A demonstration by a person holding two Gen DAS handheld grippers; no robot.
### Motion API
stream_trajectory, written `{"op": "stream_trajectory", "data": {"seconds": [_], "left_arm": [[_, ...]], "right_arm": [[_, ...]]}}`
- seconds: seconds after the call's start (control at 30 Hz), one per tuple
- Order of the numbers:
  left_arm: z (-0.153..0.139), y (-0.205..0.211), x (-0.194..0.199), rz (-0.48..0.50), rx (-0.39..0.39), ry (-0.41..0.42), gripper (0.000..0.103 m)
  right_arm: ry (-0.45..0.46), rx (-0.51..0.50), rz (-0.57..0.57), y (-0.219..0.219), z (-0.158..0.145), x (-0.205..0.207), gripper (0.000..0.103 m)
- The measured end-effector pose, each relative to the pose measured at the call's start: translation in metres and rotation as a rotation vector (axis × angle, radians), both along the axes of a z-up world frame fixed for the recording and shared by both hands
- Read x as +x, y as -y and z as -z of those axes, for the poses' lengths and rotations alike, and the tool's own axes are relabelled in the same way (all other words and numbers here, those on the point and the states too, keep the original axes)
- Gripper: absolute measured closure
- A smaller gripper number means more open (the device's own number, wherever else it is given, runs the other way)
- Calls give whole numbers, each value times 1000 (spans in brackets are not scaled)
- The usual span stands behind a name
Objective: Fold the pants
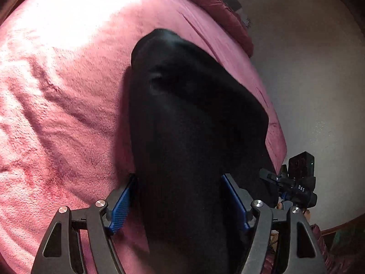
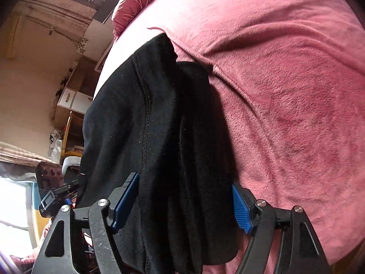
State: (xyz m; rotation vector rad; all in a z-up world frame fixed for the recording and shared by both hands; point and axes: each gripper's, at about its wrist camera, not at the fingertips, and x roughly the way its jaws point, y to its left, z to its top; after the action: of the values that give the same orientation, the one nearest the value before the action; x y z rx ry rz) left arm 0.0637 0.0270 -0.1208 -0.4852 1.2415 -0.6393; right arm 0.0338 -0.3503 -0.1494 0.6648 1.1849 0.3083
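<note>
The black pants hang bunched over a pink plush blanket on the bed. My left gripper has its blue-padded fingers on both sides of a thick fold of the pants and grips it. In the right wrist view the pants show a stitched seam and drape between the blue pads. My right gripper grips that bunch above the blanket. The right gripper also shows at the left wrist view's right edge.
A rumpled pink pillow or quilt lies at the bed's far end. The bed edge drops to a pale floor. The right wrist view shows shelves and drawers and a bright window off the bed.
</note>
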Motion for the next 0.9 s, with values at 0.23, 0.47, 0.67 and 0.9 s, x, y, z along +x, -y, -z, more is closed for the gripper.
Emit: {"op": "stream_trajectory", "data": {"seconds": [0.23, 0.47, 0.67, 0.9], "left_arm": [[1, 7, -2, 2, -62, 9, 58], [-26, 9, -17, 22, -51, 109, 62], [-51, -8, -19, -17, -47, 204, 62], [-72, -19, 16, -73, -6, 279, 62]], "right_arm": [[33, -68, -53, -24, -13, 2, 48], [74, -137, -124, -53, -46, 3, 61], [135, -125, -176, -84, -65, 25, 62], [185, -130, -221, -122, -76, 82, 62]]}}
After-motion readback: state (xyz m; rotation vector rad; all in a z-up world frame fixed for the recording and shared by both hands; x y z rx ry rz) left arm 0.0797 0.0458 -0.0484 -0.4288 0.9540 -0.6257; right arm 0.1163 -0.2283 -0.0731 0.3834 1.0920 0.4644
